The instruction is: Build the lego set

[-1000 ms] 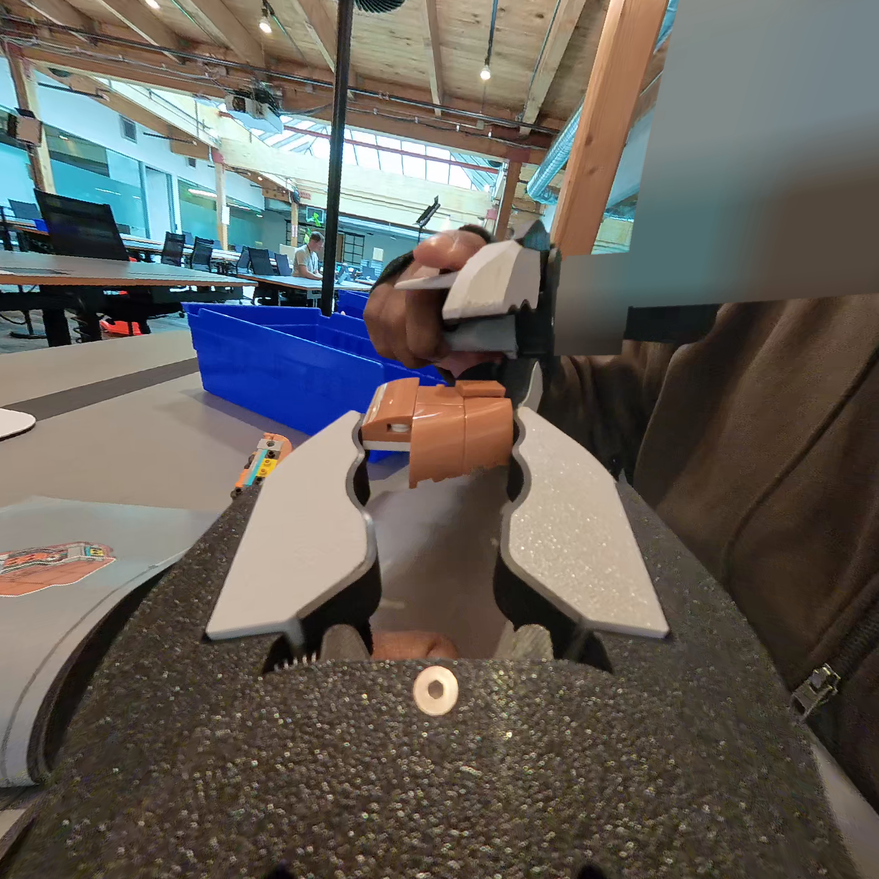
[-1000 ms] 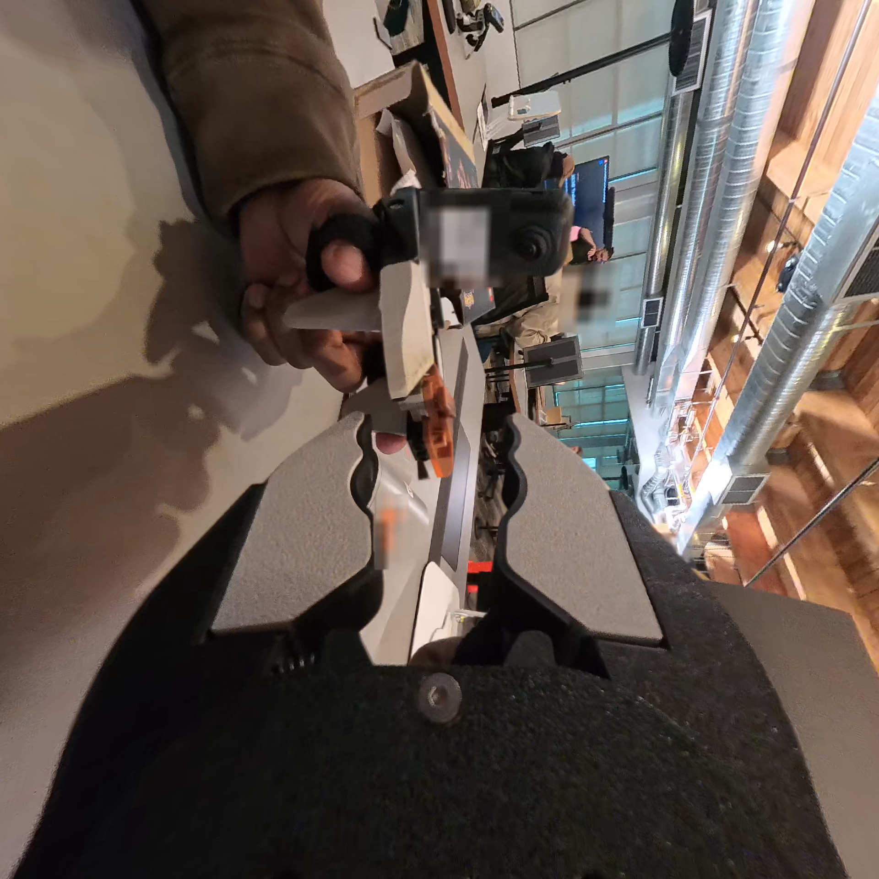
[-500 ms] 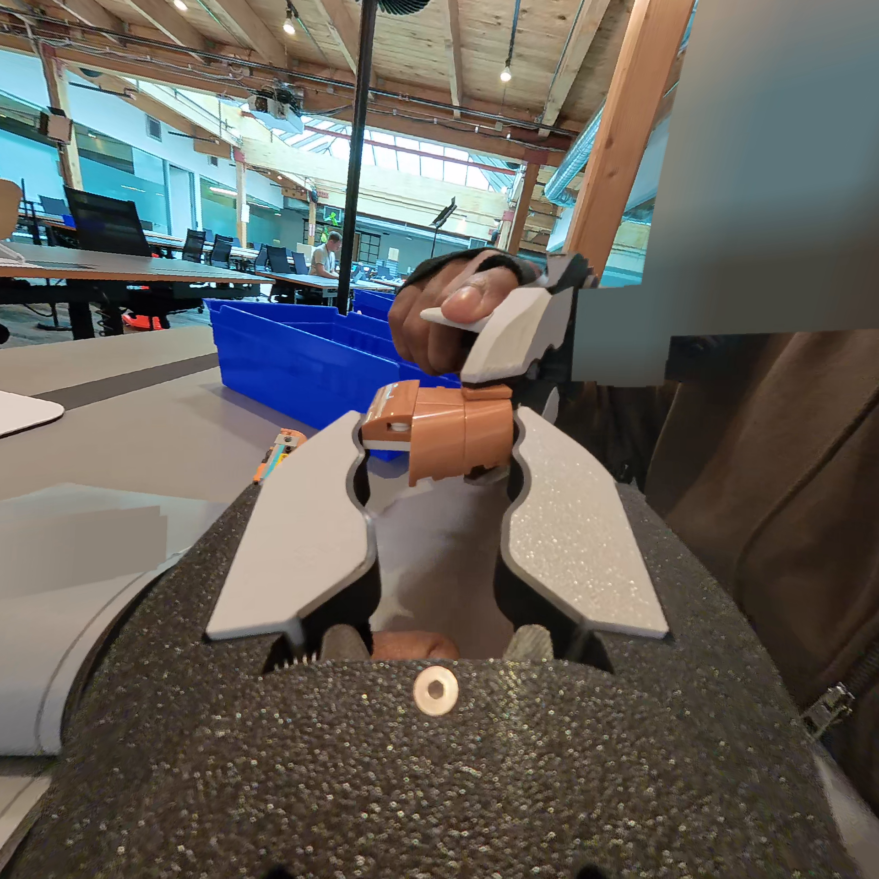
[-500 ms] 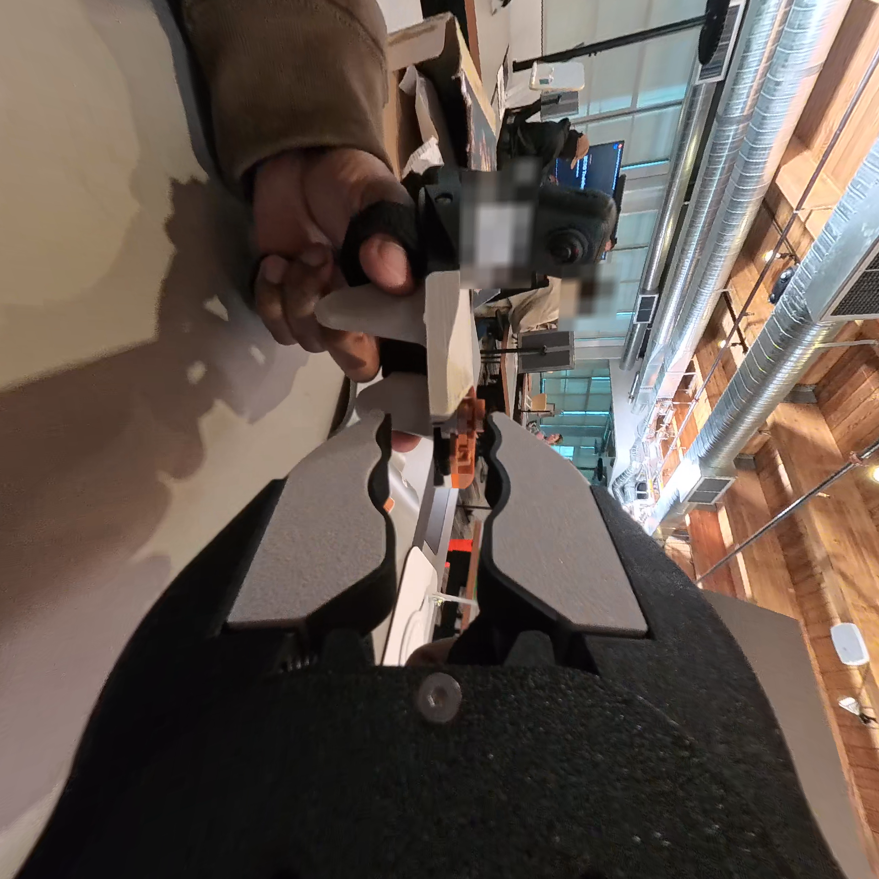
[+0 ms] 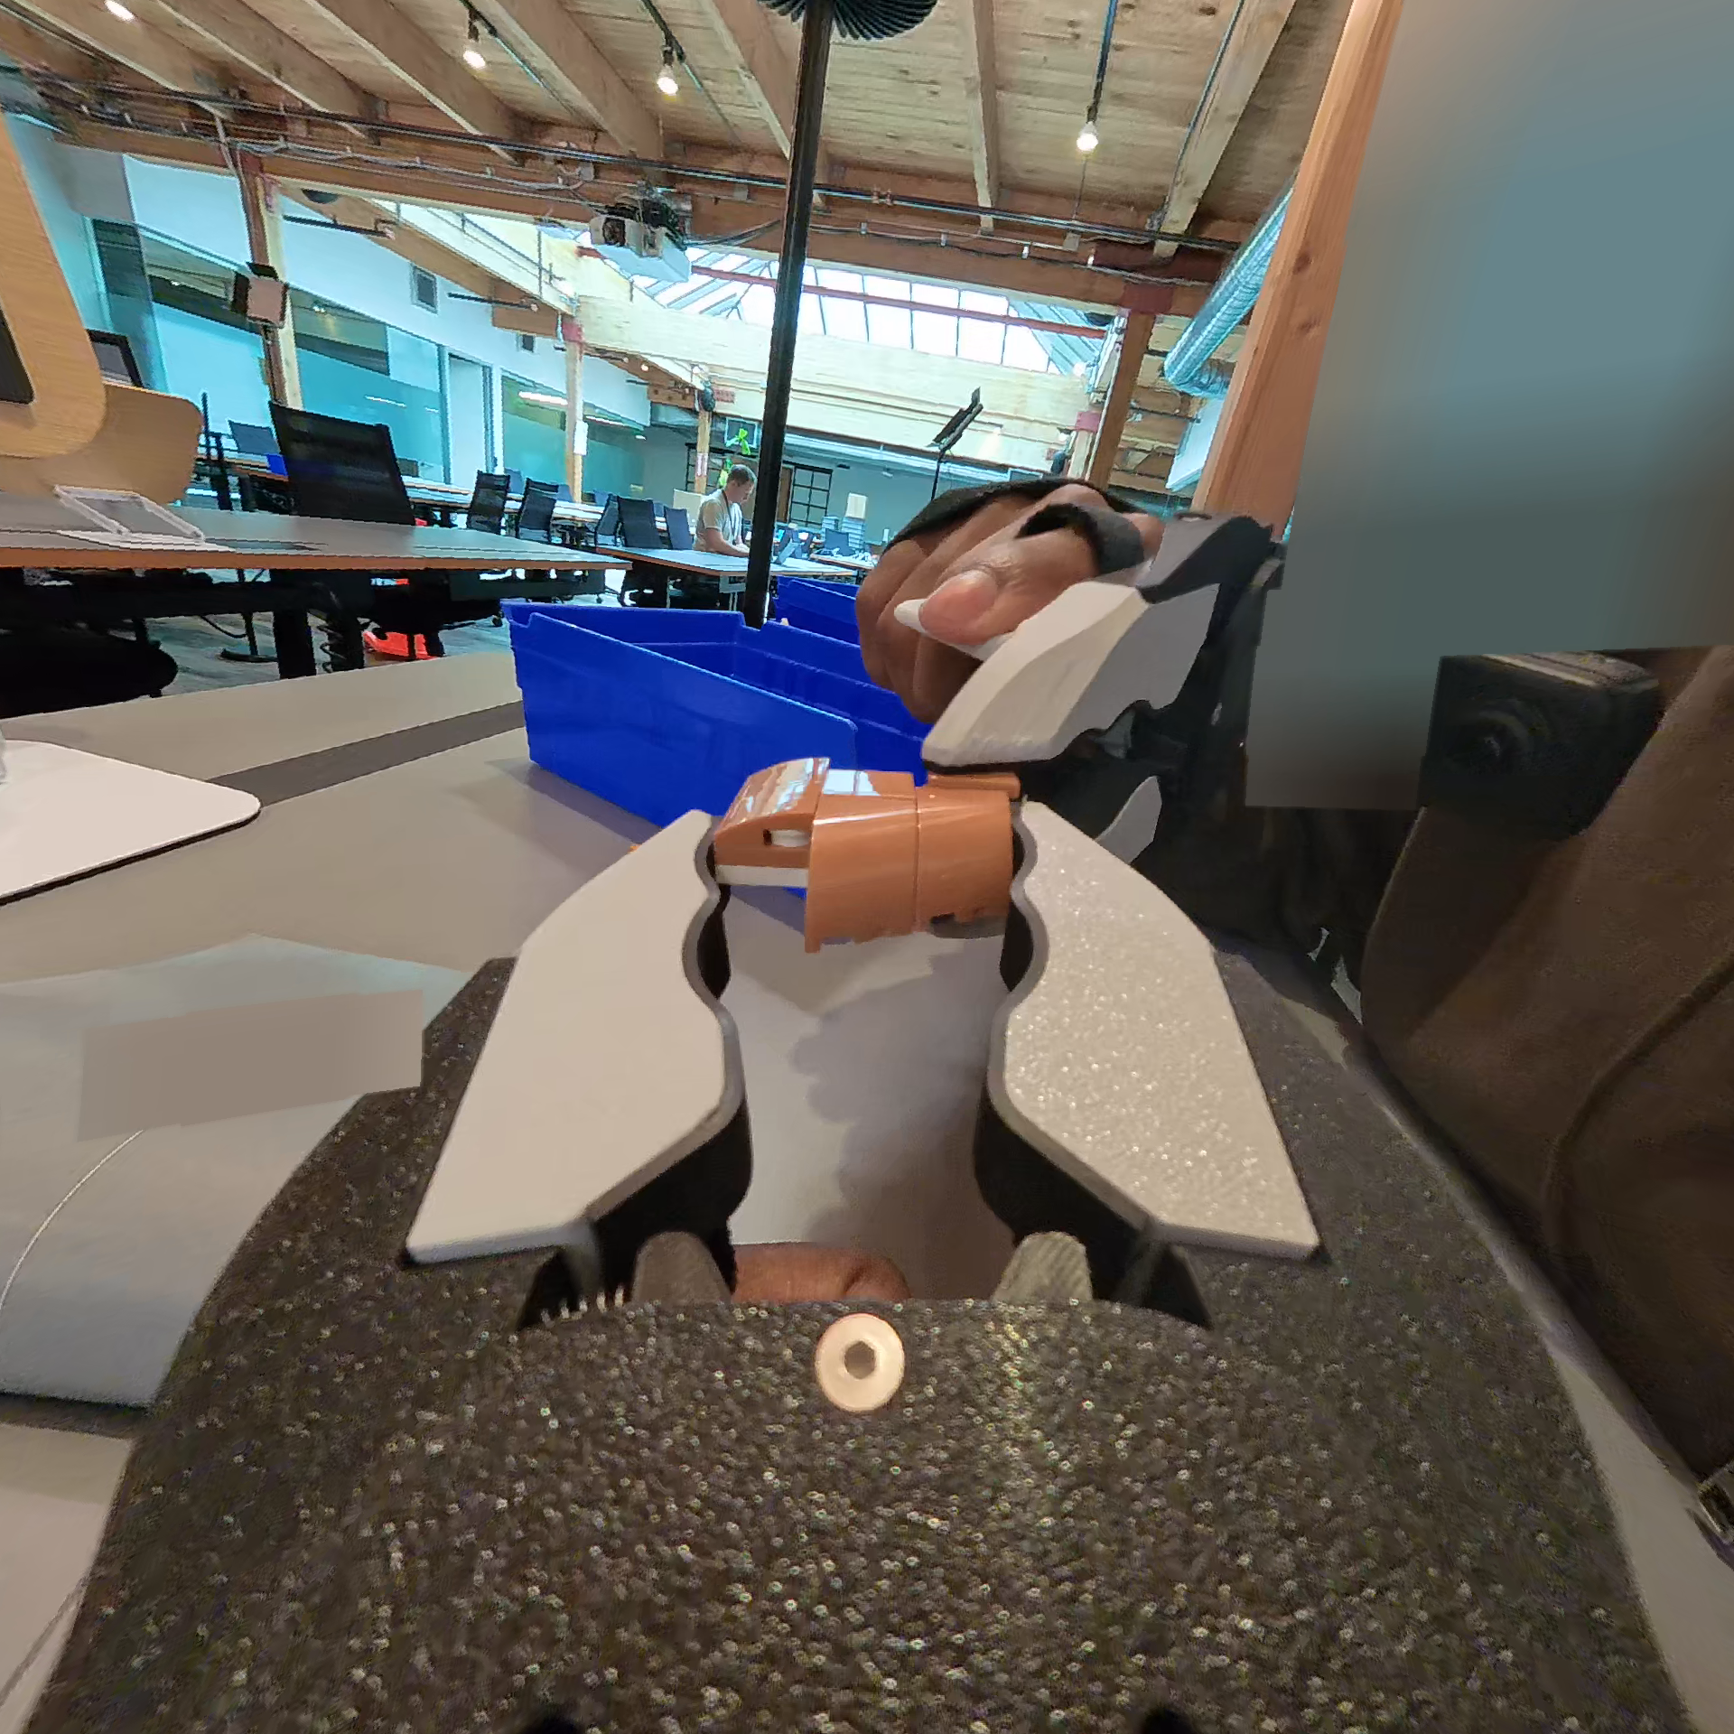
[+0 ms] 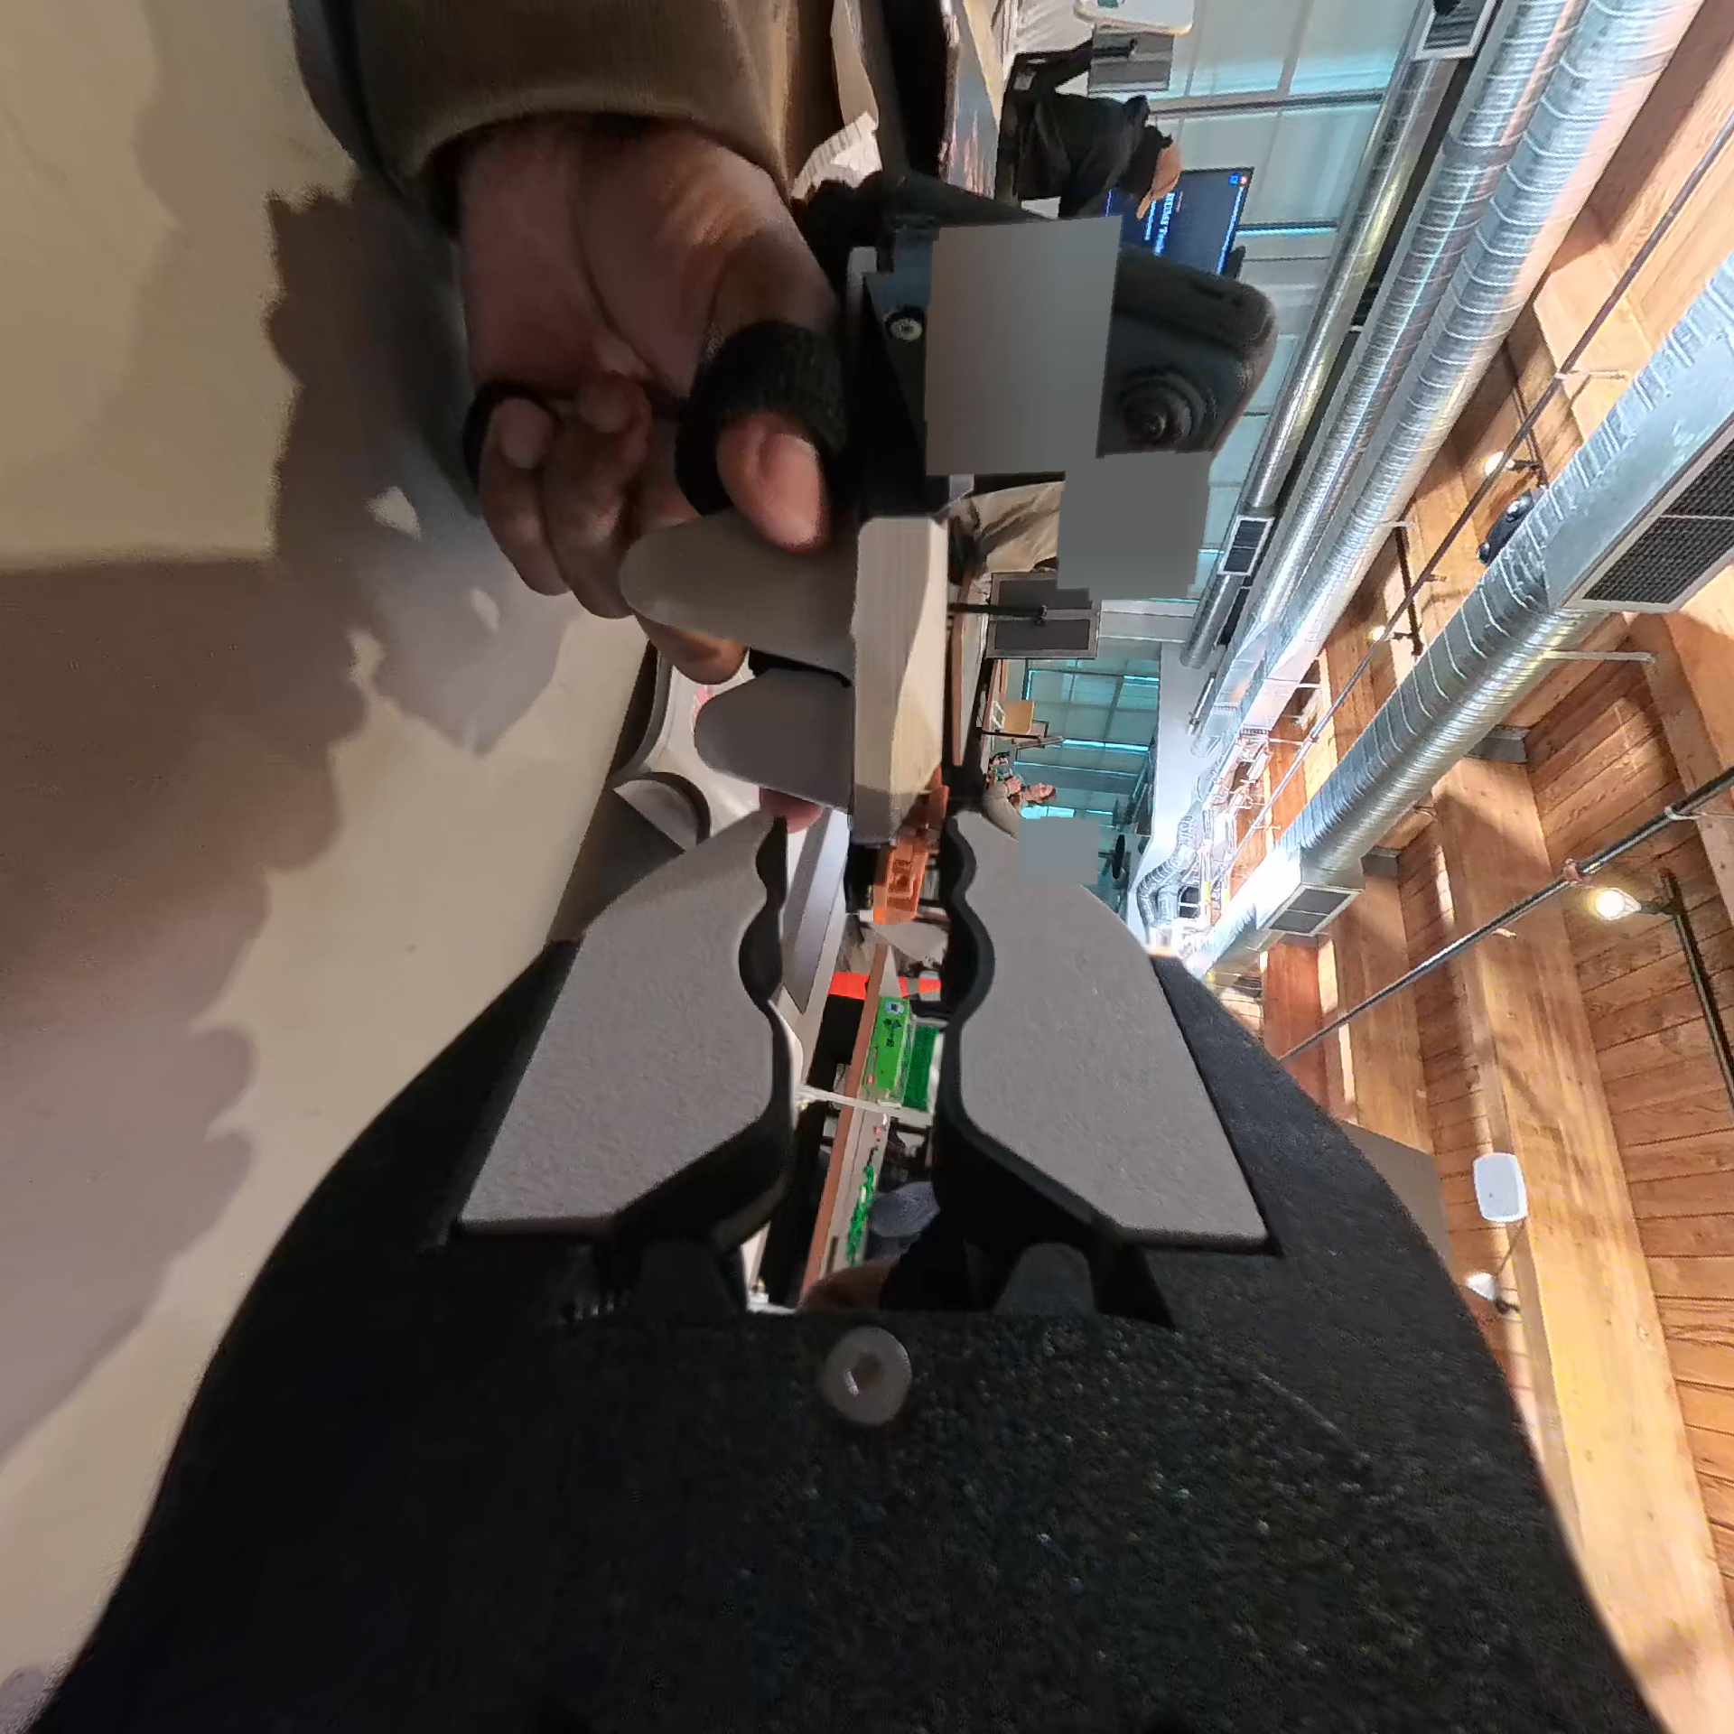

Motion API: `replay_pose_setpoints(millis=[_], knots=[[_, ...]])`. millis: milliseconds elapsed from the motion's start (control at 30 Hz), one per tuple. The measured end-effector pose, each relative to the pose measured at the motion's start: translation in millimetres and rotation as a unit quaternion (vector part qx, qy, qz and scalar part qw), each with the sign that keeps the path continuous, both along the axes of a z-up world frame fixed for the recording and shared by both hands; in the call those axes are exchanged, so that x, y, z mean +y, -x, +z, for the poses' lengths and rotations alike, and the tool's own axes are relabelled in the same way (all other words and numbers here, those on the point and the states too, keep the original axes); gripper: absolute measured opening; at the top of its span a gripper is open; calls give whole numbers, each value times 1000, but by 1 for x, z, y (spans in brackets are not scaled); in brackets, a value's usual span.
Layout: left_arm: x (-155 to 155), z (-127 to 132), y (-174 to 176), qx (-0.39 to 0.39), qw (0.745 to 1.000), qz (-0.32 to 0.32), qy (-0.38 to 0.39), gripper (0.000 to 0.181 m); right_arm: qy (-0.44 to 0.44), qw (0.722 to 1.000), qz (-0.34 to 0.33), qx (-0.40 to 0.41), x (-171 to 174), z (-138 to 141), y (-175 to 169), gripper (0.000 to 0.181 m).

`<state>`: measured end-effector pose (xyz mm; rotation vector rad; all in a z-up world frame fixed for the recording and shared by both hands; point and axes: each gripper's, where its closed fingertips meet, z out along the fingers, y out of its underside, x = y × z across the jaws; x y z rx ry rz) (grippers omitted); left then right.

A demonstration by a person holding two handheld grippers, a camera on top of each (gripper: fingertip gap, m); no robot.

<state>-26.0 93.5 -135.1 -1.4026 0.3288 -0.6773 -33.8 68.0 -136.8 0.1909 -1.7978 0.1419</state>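
Change: right gripper [image 5: 1060, 694] had dropped lower than a second before, its finger tips now touching the top of the brown lego piece [image 5: 873, 854].
Left gripper [image 5: 859, 844]: jaws clamped on that lego piece, held above the grey table [image 5: 375, 844].
Right gripper jaws: narrow gap; whether they pinched the orange-brown piece [image 6: 905, 868] I couldn't tell.
Behind: blue bins [image 5: 676, 713], black pole [image 5: 783, 375].
Right edge: brown sleeve [image 5: 1548, 1032] filled the view.

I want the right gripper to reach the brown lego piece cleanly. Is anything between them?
Nothing visible. The left gripper holds the brown lego piece at its fingertips, and the right gripper is right at the piece's top far corner. Contact can't be judged.
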Motion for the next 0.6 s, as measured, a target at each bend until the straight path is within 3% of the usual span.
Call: replay_pose_setpoints(millis=[600], knots=[[-3, 3, -6, -33, 999, -21, -1, 56, 13, 999, 9, 32, -3, 7, 2, 19]])
